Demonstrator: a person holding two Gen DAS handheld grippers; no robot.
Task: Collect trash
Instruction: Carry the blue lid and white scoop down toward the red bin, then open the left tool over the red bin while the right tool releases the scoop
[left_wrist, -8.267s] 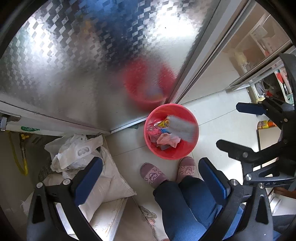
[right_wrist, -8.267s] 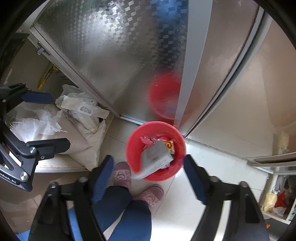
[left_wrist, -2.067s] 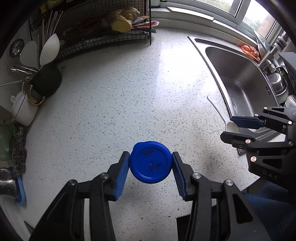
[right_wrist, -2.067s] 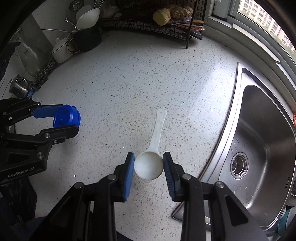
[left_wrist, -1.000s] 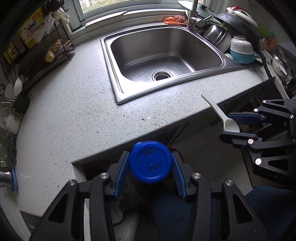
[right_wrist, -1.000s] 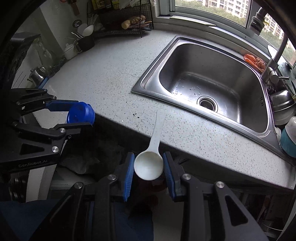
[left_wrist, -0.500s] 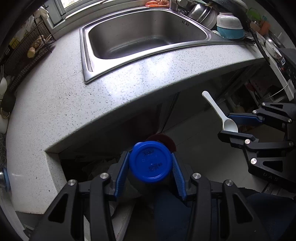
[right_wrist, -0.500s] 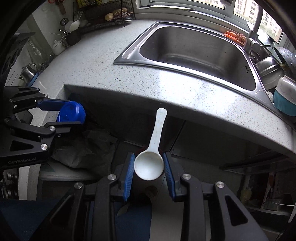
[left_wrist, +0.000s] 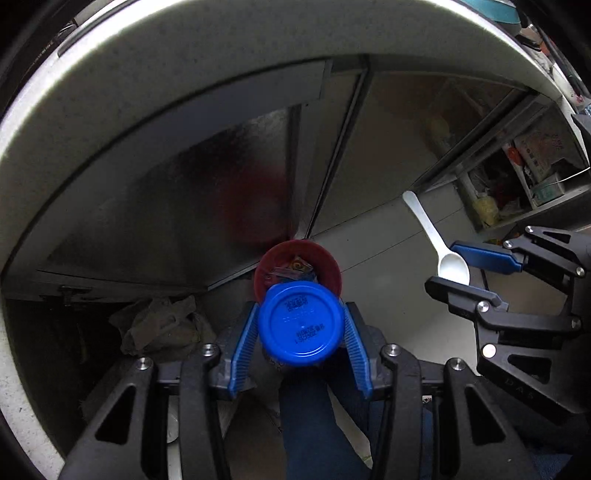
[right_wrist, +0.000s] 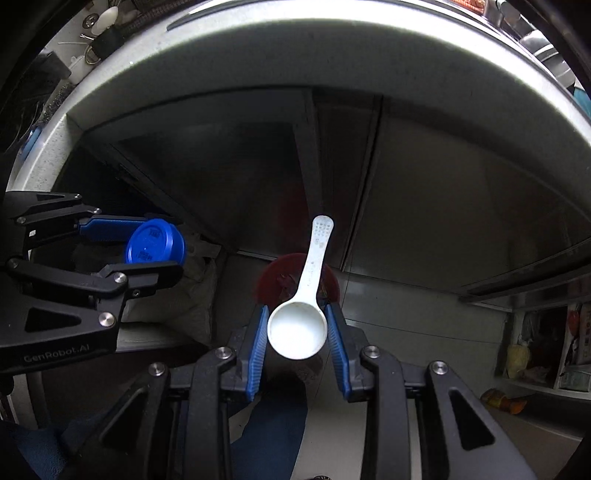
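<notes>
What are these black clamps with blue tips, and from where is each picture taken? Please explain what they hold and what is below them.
These are not robot arms. A person carries two hand-held grippers, one in each hand, and each has a wide-angle camera looking forward along its two fingers. So one picture is from the left gripper, the other from the right, and each also shows the other gripper at its side.

The left gripper is closed on a round blue plastic lid. The right gripper is closed on the bowl of a white plastic measuring spoon, with the handle pointing away.

Both point steeply down, below the edge of the grey speckled countertop. On the pale tiled floor, in front of metal cabinet doors, stands a red round bin with colourful wrappers inside. The person's dark blue trouser leg shows at the bottom.
</notes>
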